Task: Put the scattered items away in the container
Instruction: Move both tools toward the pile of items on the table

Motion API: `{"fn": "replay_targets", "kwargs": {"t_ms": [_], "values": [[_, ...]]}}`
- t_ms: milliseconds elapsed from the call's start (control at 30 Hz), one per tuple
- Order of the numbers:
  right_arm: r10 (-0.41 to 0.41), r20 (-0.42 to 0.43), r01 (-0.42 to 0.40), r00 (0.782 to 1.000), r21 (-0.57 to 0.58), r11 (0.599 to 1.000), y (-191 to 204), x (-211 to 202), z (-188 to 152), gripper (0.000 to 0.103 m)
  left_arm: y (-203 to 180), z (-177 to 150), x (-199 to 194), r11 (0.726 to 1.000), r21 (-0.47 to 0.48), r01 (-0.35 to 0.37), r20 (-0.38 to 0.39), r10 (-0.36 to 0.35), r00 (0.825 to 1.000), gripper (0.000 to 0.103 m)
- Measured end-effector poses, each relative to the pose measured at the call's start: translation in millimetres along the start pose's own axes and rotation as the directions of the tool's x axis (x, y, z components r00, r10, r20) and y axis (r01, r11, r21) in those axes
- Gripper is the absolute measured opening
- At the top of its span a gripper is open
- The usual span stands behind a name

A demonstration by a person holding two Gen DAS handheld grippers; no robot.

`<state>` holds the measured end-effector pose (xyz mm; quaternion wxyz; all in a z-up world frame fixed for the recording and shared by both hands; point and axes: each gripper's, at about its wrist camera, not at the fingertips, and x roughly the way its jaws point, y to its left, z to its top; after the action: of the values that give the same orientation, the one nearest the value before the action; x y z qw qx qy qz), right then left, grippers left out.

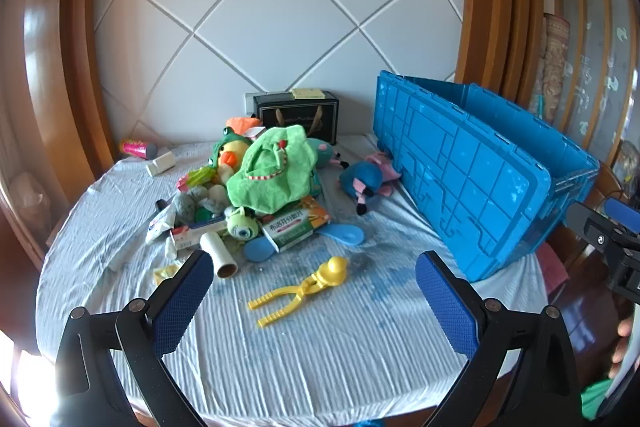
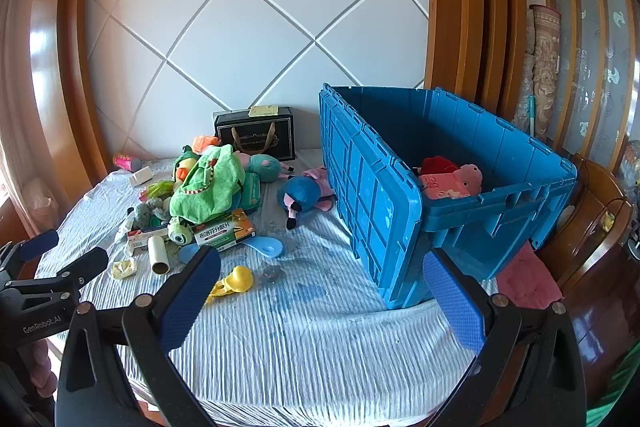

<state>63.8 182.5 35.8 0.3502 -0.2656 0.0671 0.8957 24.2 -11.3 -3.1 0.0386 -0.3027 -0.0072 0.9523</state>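
A blue plastic crate (image 1: 480,179) (image 2: 400,187) stands at the table's right with its lid hanging down the near side. A pink pig plush (image 2: 460,183) lies inside it. A pile of toys and boxes sits left of it: a green cloth (image 1: 272,167) (image 2: 208,183), a medicine box (image 1: 296,227) (image 2: 224,231), a blue plush (image 1: 364,183) (image 2: 304,195). A yellow snowball clamp (image 1: 308,287) (image 2: 234,283) lies in front of the pile. My left gripper (image 1: 316,303) is open and empty, just before the clamp. My right gripper (image 2: 320,303) is open and empty near the crate's front corner.
A white paper roll (image 1: 220,255) (image 2: 158,257), a pink can (image 1: 138,149) and a white bottle (image 1: 160,163) lie at the left. A black gift box (image 1: 298,117) (image 2: 256,137) stands against the wall. A light blue striped cloth (image 1: 320,347) covers the round table.
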Motion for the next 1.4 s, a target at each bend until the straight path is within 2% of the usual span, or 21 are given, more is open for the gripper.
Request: {"fn": "replay_targets", "kwargs": {"t_ms": [567, 733, 1000, 1100, 1167, 1400], "values": [[-0.007, -0.028, 0.008, 1.0, 0.01, 1.0, 5.9, 4.6, -15.5, 0.103, 12.7, -13.1, 7.2, 1.0, -0.023, 0.007, -0.033, -0.008, 0.999, 0.102], [0.016, -0.081, -0.016, 0.997, -0.003, 1.0, 19.9, 24.8, -26.1, 0.103, 20.0, -32.1, 25.3, 0.999, -0.033, 0.028, -0.082, -0.031, 0.996, 0.102], [0.067, -0.181, -0.079, 0.981, -0.061, 0.995, 48.6, 85.3, -27.5, 0.103, 41.3, -48.3, 73.4, 0.998, -0.066, 0.0, -0.139, -0.009, 0.99, 0.102], [0.104, -0.234, -0.12, 0.967, -0.054, 0.991, 56.7, 126.9, -29.5, 0.103, 59.6, -51.8, 100.1, 0.996, -0.084, -0.042, -0.171, 0.027, 0.985, 0.102], [0.127, -0.286, -0.146, 0.95, -0.044, 0.988, 62.8, 161.2, -33.3, 0.103, 73.4, -54.6, 122.4, 0.992, -0.085, -0.089, -0.21, 0.069, 0.975, 0.102], [0.219, -0.433, -0.252, 0.875, -0.02, 0.968, 88.0, 261.9, -46.0, 0.103, 134.1, -66.6, 194.1, 0.962, -0.11, -0.25, -0.363, 0.195, 0.911, 0.102]]}}
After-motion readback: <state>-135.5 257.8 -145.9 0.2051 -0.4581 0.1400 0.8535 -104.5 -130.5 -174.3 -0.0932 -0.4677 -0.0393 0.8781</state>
